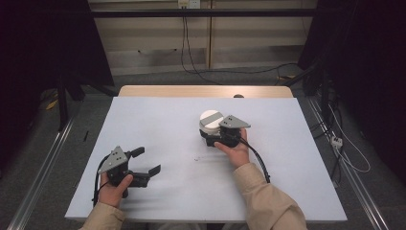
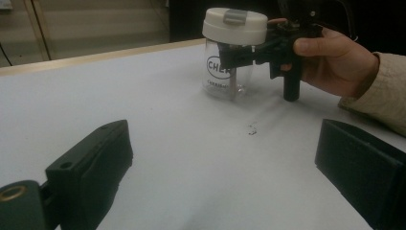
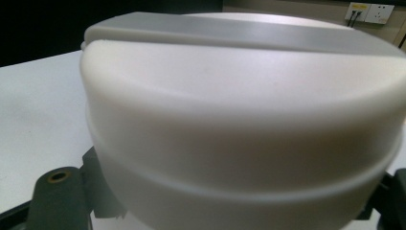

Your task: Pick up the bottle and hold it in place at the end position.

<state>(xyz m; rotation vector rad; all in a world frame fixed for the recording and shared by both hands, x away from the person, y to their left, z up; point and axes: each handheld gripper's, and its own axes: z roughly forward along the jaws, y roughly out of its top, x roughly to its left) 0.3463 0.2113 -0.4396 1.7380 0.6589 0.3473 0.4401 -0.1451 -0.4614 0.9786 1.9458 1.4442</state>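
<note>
A clear jar (image 1: 209,120) with a white lid and a grey strip across the top stands on the white table (image 1: 158,124), right of centre. My right gripper (image 1: 209,136) is shut on the jar just below the lid. In the left gripper view the jar (image 2: 233,52) carries dark lettering, and the right gripper (image 2: 230,57) clamps it from the right, held by a hand. The jar's lid (image 3: 239,105) looms large between the jaws of the right gripper (image 3: 230,211). My left gripper (image 1: 148,161) rests near the front left, open, with nothing between its jaws. Seen along its own jaws, the left gripper (image 2: 222,160) points toward the jar.
A small dark speck (image 2: 251,128) lies on the table between the two grippers. A wooden edge (image 1: 206,91) runs along the table's far side. Cables (image 1: 191,57) trail on the floor beyond, and metal rails run along both sides.
</note>
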